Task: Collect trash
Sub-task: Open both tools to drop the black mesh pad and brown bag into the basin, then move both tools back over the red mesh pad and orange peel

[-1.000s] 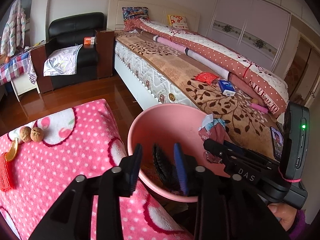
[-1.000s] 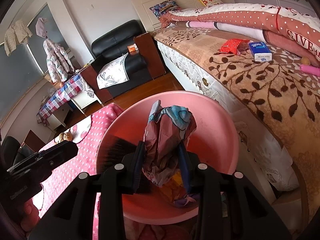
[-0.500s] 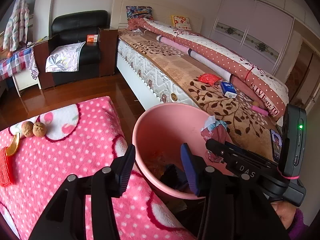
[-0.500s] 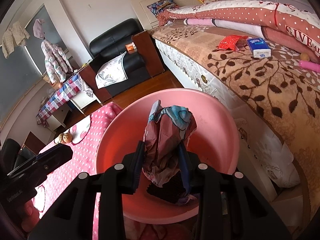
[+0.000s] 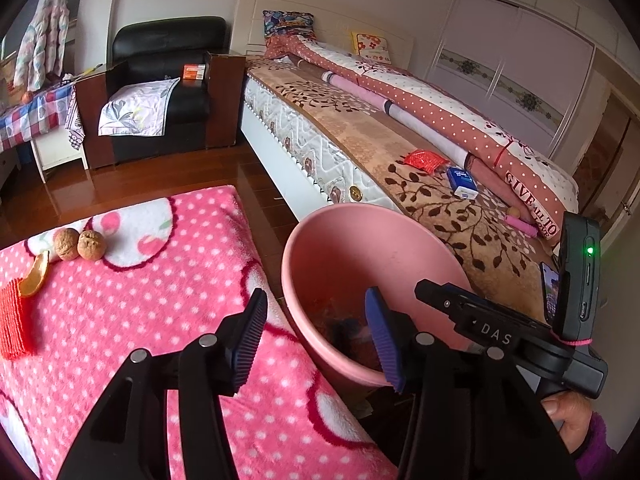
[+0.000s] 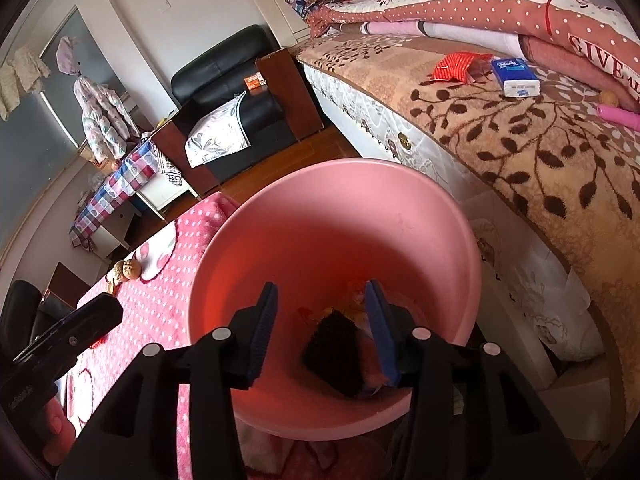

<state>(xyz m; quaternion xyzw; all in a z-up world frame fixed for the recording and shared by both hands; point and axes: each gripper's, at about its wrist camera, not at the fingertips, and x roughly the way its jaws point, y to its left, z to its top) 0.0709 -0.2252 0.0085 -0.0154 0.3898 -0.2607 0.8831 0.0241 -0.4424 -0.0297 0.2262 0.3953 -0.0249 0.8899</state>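
Note:
A pink bin [image 5: 360, 248] [image 6: 332, 216] stands between the pink dotted blanket [image 5: 132, 312] and the bed. Dark trash [image 6: 340, 348] lies at its bottom. My right gripper [image 6: 320, 324] is open and empty above the bin mouth. My left gripper [image 5: 316, 332] is open and empty over the blanket edge and the bin rim. Two walnuts [image 5: 80, 244], an orange peel [image 5: 36, 276] and a red wrapper [image 5: 14, 320] lie on the blanket at the left. A red wrapper [image 6: 456, 66] and a tissue pack [image 6: 514, 78] lie on the bed.
The bed [image 5: 360, 136] runs along the right with a rolled quilt [image 5: 460, 120]. A black armchair [image 5: 168, 84] and a checked-cloth table [image 5: 32, 116] stand at the back left. A wooden floor [image 5: 160, 176] lies between.
My right gripper opened and the crumpled wrapper dropped into the bin. My left gripper opened, let go of the dark brush into the bin, and drew back left.

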